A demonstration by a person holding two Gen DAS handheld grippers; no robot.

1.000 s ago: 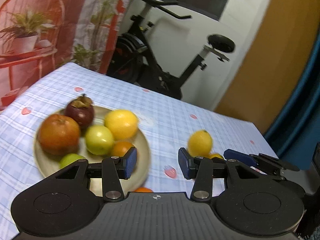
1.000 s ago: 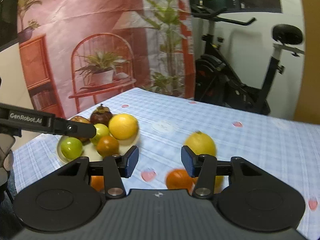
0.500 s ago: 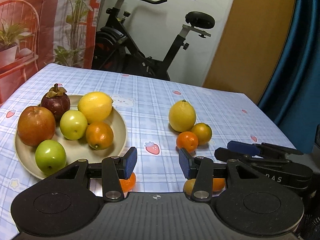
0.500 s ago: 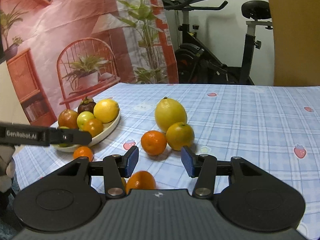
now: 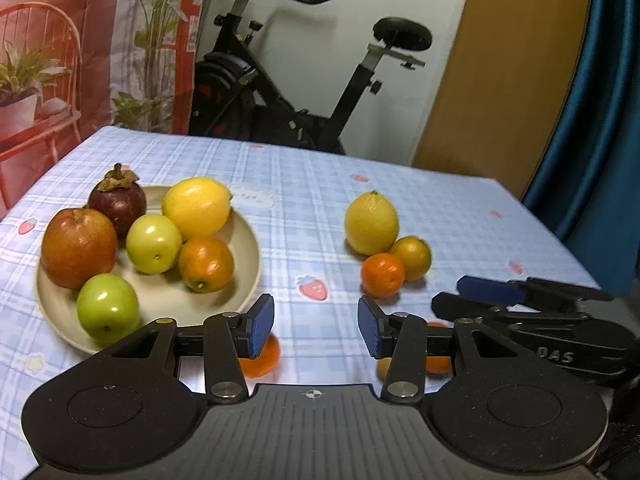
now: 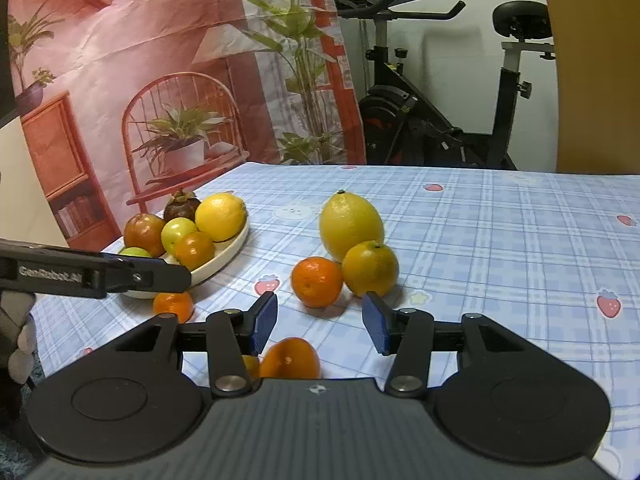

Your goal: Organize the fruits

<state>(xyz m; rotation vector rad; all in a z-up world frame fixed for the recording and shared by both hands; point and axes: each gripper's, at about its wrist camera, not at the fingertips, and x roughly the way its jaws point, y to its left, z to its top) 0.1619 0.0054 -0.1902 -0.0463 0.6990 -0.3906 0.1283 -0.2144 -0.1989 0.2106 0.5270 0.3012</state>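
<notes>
A cream plate (image 5: 244, 240) (image 6: 224, 254) on the left holds a red apple (image 5: 78, 252), a mangosteen (image 5: 117, 200), a lemon (image 5: 196, 208), green fruits and an orange. On the cloth to the right lie a lemon (image 5: 371, 222) (image 6: 350, 226), a yellow-orange citrus (image 5: 412, 258) (image 6: 370, 266) and an orange (image 5: 382, 274) (image 6: 316, 280). More small oranges lie near me: one (image 5: 260, 354) (image 6: 173, 306) by the plate, one (image 6: 290, 358) under the right gripper. My left gripper (image 5: 316, 330) is open and empty. My right gripper (image 6: 319, 322) is open and empty.
The table has a blue checked cloth (image 5: 304, 192) with strawberry prints. An exercise bike (image 5: 280, 92) stands beyond the far edge, beside a printed backdrop (image 6: 160, 60). The right gripper shows at the right of the left wrist view (image 5: 520, 304).
Both grippers have drawn back and steadied, so more of the table shows. Both stay open and empty. The fruits have not moved.
</notes>
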